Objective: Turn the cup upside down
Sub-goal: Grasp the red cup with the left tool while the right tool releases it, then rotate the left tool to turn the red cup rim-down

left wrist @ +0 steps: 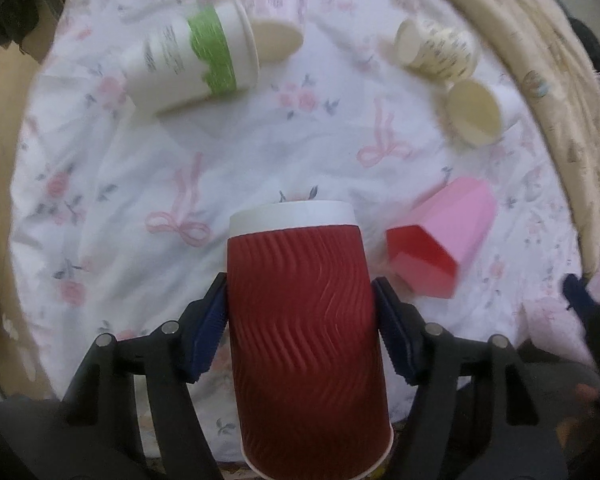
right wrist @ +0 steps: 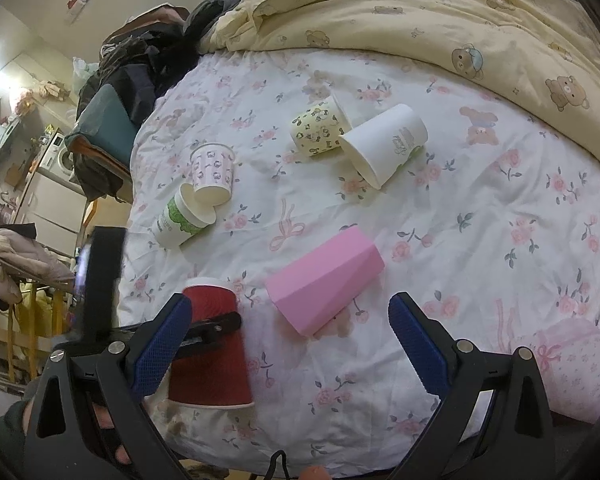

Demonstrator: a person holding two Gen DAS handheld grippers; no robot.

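Note:
A dark red ribbed paper cup (left wrist: 304,336) is held between the blue pads of my left gripper (left wrist: 300,320). Its white base points away from me and its rim is nearest the camera. In the right wrist view the same cup (right wrist: 212,344) stands upside down, rim on the bed sheet, with the left gripper's black finger (right wrist: 216,326) across it. My right gripper (right wrist: 288,344) is open and empty, low over the sheet, just right of the red cup.
A pink faceted cup (right wrist: 324,280) lies on its side on the floral sheet (right wrist: 480,240). Further back lie a green-banded white cup (right wrist: 180,220), a pink-print cup (right wrist: 214,176), a patterned cup (right wrist: 320,126) and a white cup (right wrist: 384,144). A yellow quilt (right wrist: 460,12) is bunched behind.

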